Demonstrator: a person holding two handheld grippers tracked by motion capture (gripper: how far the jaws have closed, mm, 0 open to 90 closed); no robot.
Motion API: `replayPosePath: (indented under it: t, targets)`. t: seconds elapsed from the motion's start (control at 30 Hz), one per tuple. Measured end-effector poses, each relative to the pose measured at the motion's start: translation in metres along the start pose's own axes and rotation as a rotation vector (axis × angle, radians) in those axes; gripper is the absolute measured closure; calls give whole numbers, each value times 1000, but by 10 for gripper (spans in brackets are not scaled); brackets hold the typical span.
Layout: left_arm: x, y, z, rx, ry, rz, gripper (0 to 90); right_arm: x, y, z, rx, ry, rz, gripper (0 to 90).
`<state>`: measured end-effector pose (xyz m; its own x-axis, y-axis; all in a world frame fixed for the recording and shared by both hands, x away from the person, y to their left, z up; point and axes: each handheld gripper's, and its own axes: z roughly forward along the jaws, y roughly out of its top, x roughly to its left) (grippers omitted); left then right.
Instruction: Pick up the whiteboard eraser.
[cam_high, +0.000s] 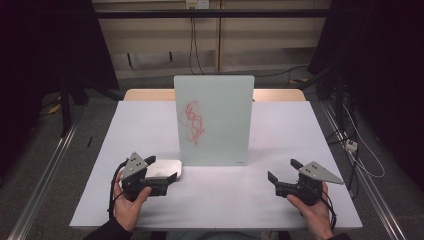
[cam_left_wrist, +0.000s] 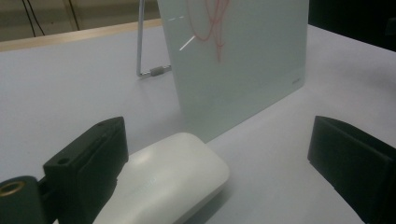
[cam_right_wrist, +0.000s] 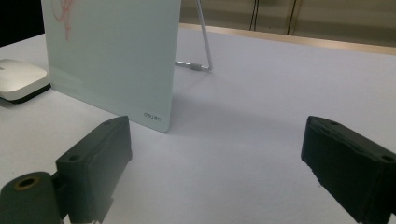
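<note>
A pale glass board (cam_high: 214, 120) stands upright at the middle of the table, with a red scribble (cam_high: 193, 121) on its face. A white rounded eraser block (cam_high: 164, 168) lies flat by the board's lower left corner. My left gripper (cam_high: 161, 168) is open around it. In the left gripper view the block (cam_left_wrist: 168, 186) lies against the left jaw, well apart from the right jaw of my left gripper (cam_left_wrist: 219, 163). My right gripper (cam_high: 284, 170) is open over bare table at the front right. In the right gripper view my right gripper (cam_right_wrist: 215, 163) holds nothing and faces the board (cam_right_wrist: 112, 56) and the block (cam_right_wrist: 21, 77).
The white table top (cam_high: 300, 130) has a wooden strip (cam_high: 145, 94) along its far edge. A thin metal stand leg (cam_right_wrist: 204, 42) props the board from behind. Cables lie on the floor (cam_high: 367, 167) to the right, and metal rails run along both sides.
</note>
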<state>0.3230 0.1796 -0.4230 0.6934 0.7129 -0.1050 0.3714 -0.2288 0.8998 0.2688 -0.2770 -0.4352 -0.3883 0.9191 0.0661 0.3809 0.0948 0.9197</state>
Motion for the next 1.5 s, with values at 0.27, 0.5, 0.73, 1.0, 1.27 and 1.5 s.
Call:
replayPosePath:
  t: [0.27, 0.5, 0.73, 1.0, 1.27, 1.5]
  targets:
    - [0, 1, -1, 21, 2, -1, 70, -2, 0, 2, 5, 9, 18, 81]
    - [6, 5, 0, 48, -22, 24, 75, -1, 0, 4, 22, 26, 26, 80]
    - [18, 12, -2, 75, -58, -6, 74, -1, 0, 5, 25, 31, 22, 81]
    - [23, 18, -5, 110, -95, 8, 94, 0, 1, 7, 31, 44, 26, 85]
    - [38, 25, -3, 197, -142, 18, 82, 1, 1, 7, 34, 39, 26, 84]
    - [48, 31, 0, 237, -140, 78, 91, 0, 1, 7, 36, 42, 28, 84]
